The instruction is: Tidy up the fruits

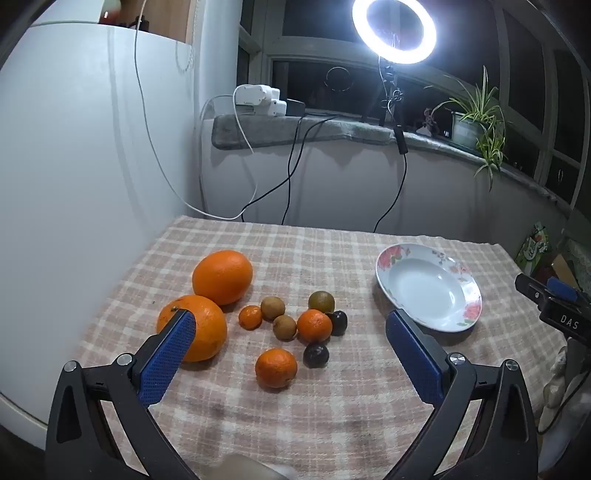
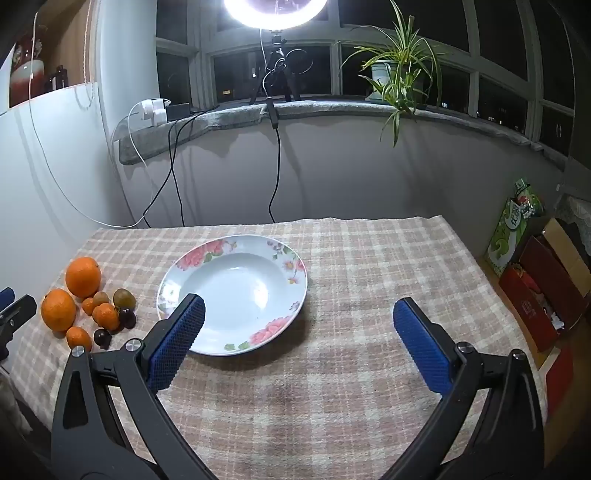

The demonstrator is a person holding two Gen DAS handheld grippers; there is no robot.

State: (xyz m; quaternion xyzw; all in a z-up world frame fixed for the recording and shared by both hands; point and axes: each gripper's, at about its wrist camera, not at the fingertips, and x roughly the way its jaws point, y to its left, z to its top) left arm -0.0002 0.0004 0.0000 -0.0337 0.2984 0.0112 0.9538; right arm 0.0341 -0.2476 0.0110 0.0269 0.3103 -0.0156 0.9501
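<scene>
Two big oranges point(image 1: 222, 276) point(image 1: 195, 328) lie at the left of the checked cloth, with several small oranges point(image 1: 276, 367), brown fruits point(image 1: 273, 308) and dark plums point(image 1: 316, 355) beside them. The fruit group also shows at the left of the right wrist view point(image 2: 83, 277). A white flowered plate point(image 1: 428, 286) point(image 2: 232, 293) stands empty to the right. My left gripper point(image 1: 290, 325) is open above the fruits, empty. My right gripper point(image 2: 299, 308) is open and empty, its left finger over the plate's near rim.
A ring light point(image 1: 394, 31) on a stand and a potted plant point(image 1: 476, 122) stand on the windowsill behind. Cables point(image 1: 291, 173) hang to the table's far edge. A white wall point(image 1: 74, 166) borders the left. Boxes point(image 2: 535, 295) sit right of the table.
</scene>
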